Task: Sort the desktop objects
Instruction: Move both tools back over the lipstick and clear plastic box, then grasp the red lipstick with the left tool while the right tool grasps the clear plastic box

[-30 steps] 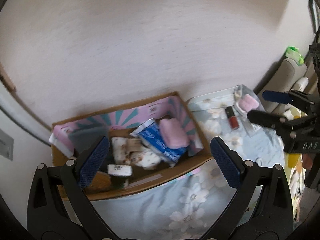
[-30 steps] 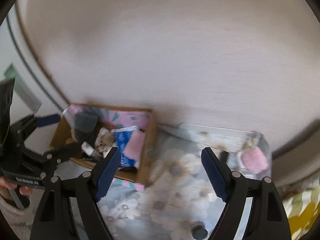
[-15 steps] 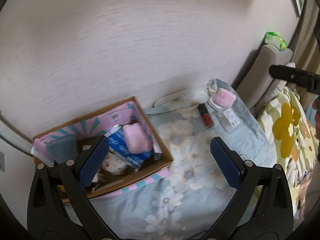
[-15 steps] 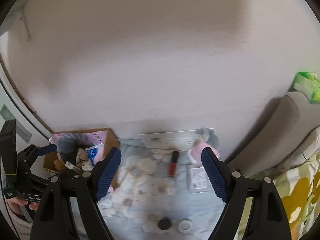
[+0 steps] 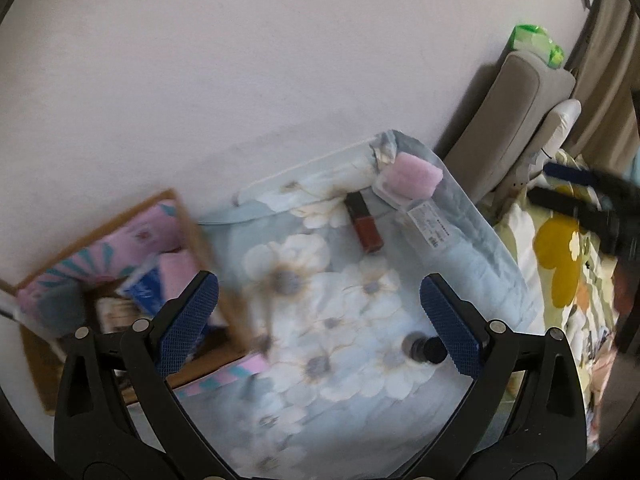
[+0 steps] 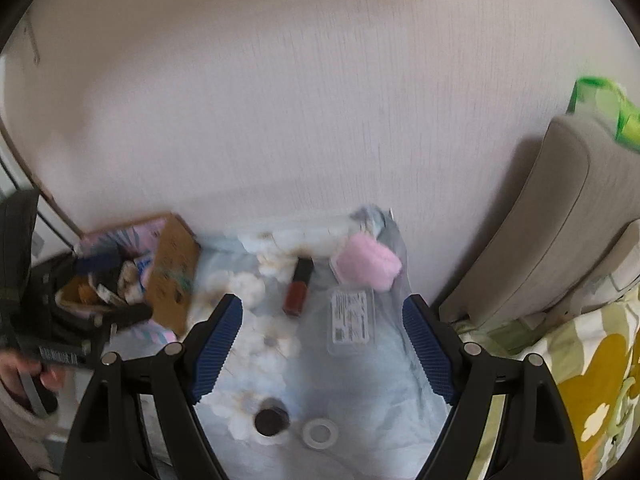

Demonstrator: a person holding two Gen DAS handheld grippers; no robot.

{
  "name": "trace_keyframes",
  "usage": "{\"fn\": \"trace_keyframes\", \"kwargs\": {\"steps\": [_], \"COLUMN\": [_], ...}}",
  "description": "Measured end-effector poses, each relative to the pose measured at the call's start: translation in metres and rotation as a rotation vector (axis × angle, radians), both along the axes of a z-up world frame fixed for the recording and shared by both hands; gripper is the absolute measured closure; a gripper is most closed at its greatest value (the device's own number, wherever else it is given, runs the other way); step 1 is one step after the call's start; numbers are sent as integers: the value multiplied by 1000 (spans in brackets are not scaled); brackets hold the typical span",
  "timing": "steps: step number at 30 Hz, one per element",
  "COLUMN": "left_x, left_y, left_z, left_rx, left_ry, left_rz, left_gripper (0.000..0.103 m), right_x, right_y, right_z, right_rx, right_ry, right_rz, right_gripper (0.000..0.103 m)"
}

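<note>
On the floral blue cloth (image 5: 328, 312) (image 6: 372, 384) lie a red lip-gloss tube (image 5: 363, 222) (image 6: 298, 286), a pink fluffy pad in a clear pack (image 5: 412, 178) (image 6: 366, 264), a clear labelled case (image 6: 351, 316) (image 5: 430, 226), a small dark jar (image 5: 424, 350) (image 6: 272, 420) and a white ring (image 6: 320, 432). A cardboard box (image 5: 216, 276) (image 6: 172, 272) full of sorted items sits at the left. My left gripper (image 5: 318, 320) hangs open above the cloth, the jar near its right finger. My right gripper (image 6: 322, 344) is open too, above the tube and case, holding nothing.
A pale wall rises behind the cloth. A grey cushion (image 6: 552, 216) (image 5: 512, 116) with a green packet (image 6: 600, 112) on top stands at the right, next to a yellow-flowered bedspread (image 6: 592, 380). A hand (image 6: 24, 376) holds the left gripper beside the box.
Both views have swept from the box toward the right. The tube, pink pad, case and jar now sit between the fingers. Both grippers stayed open.
</note>
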State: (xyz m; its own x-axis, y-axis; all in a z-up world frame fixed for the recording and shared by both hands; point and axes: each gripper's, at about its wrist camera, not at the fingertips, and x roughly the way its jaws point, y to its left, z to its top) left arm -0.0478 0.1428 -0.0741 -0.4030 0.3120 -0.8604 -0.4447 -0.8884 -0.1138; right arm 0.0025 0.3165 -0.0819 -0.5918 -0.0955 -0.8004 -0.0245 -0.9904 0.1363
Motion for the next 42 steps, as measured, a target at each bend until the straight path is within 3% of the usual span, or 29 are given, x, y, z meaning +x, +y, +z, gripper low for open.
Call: {"fn": "trace_keyframes", "kwargs": {"steps": [5,9,15,20,21,22,24,25,35,42], "left_x": [-30,-53,-81,-86,-85,-84,-80,-79,-68,-50], "left_y": [43,76,102,111,113,115,119,121,108,85], "left_z": [-40,-80,-128,-146,-148,-149,-148,-148,-124,-81], "left_rx": [-15,-28,-83,-89,-91,-90,-108,-116,-87,-39], "left_ry": [-31,-51,-81,-103,-103,-103,-89,-85,-98,-98], "left_rz": [26,44,64,63,59,54,43,39,51,56], "left_gripper": [7,20,37,55,61,70,81,84,85,85], "right_x": [0,-2,-15,-29,-32,-34,-37,-37,-29,-18], "right_y": [-2,-6,-7,-7,-8,-9,-10,-9,-7,-9], "right_z": [-59,-100,-137,-152,-155,-157,-158,-157,-136,-88], "right_rx": [51,72,125,122,132,138,147,146,133,147], "right_ry": [-55,-66,-58,-45,-45,-46,-52,-47,-23,-6], "right_rz": [12,32,28,38,47,57,69,71,70,88], "right_gripper": [24,24,24,27,30,40,50,50,50,50]}}
